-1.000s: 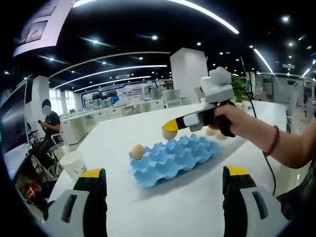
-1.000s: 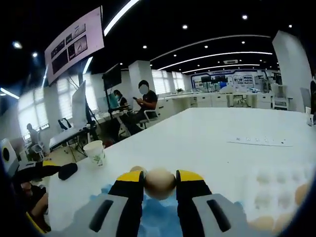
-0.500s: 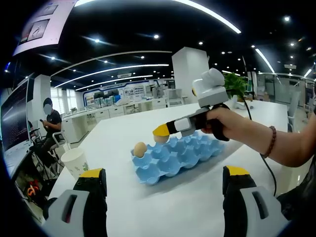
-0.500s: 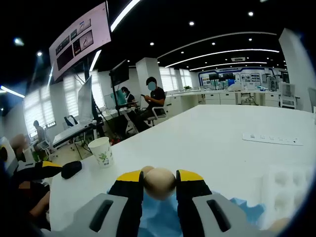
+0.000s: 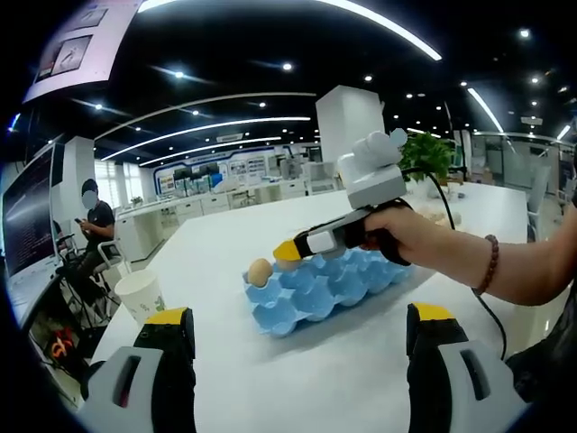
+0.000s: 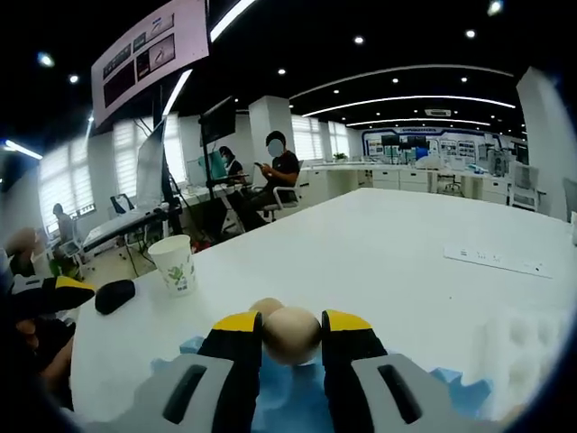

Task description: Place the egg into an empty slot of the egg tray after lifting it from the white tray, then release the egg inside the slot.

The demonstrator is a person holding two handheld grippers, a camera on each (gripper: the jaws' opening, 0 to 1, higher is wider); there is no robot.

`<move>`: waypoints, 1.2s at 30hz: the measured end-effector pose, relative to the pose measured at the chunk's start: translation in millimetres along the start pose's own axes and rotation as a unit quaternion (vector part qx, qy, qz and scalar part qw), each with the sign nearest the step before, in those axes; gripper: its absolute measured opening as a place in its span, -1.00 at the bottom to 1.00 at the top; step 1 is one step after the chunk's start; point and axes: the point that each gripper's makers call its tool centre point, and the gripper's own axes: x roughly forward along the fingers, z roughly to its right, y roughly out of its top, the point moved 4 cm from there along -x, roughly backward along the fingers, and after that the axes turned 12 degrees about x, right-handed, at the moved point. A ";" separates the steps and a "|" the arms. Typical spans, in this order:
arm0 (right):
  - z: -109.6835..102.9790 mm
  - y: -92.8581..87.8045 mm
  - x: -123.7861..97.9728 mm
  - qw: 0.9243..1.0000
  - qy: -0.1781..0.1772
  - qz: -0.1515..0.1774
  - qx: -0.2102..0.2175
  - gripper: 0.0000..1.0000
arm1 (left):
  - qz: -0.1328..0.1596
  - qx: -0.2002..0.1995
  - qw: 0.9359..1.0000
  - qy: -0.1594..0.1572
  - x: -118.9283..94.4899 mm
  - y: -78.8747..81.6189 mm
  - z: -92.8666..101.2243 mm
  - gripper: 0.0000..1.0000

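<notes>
In the right gripper view a tan egg (image 6: 291, 336) is clamped between the yellow-tipped jaws of my right gripper (image 6: 291, 325). It hangs just above the blue egg tray (image 6: 193, 348). A second egg (image 6: 264, 307) sits in a slot right behind it. The white tray (image 6: 527, 347) lies at the right. In the left gripper view a hand holds the right gripper (image 5: 287, 253) low over the blue egg tray (image 5: 329, 287), next to the seated egg (image 5: 260, 271). My left gripper (image 5: 299, 314) stands open and empty, nearer than the tray.
A paper cup (image 5: 140, 296) stands left of the blue tray, near the table's edge (image 5: 108, 329), and appears as the paper cup (image 6: 175, 264) too. A white power strip (image 6: 496, 262) lies far across the table. People sit at desks (image 6: 270, 176) beyond.
The right gripper has carried the egg leftward and down, from above the blue tray's middle to just over the slots beside the seated egg. The left gripper has stayed put.
</notes>
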 end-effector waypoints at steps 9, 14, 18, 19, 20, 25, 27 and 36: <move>8.4 -5.2 7.4 1.000 -0.014 -0.009 -0.020 -0.46 | 0.000 -0.001 1.000 0.003 -0.1 -0.3 -2.6 1.00; 10.6 -10.5 11.2 1.000 -0.009 -0.012 -0.016 -0.46 | -0.004 0.004 1.000 0.001 -0.1 -1.3 -2.3 1.00; 10.2 -14.7 13.2 1.000 -0.006 -0.017 -0.024 -0.46 | -0.002 0.002 1.000 0.000 0.1 -1.0 -2.4 1.00; 10.9 -16.4 13.6 1.000 -0.008 -0.018 -0.022 -0.46 | -0.002 0.002 1.000 0.000 0.2 -1.2 -2.7 1.00; 11.3 -16.6 13.3 1.000 -0.008 -0.018 -0.021 -0.46 | -0.002 0.003 1.000 0.000 0.4 -1.4 -2.8 1.00; 11.9 -15.0 12.6 1.000 -0.004 -0.019 -0.021 -0.45 | -0.002 0.002 1.000 -0.003 2.0 -1.4 -2.1 1.00; 12.3 -14.9 12.6 1.000 -0.003 -0.019 -0.023 -0.45 | -0.001 0.002 1.000 -0.004 2.5 -0.6 -1.5 1.00; 11.7 -7.7 7.8 0.999 0.003 -0.001 -0.042 -0.32 | 0.001 0.001 1.000 -0.001 2.7 2.2 -0.8 1.00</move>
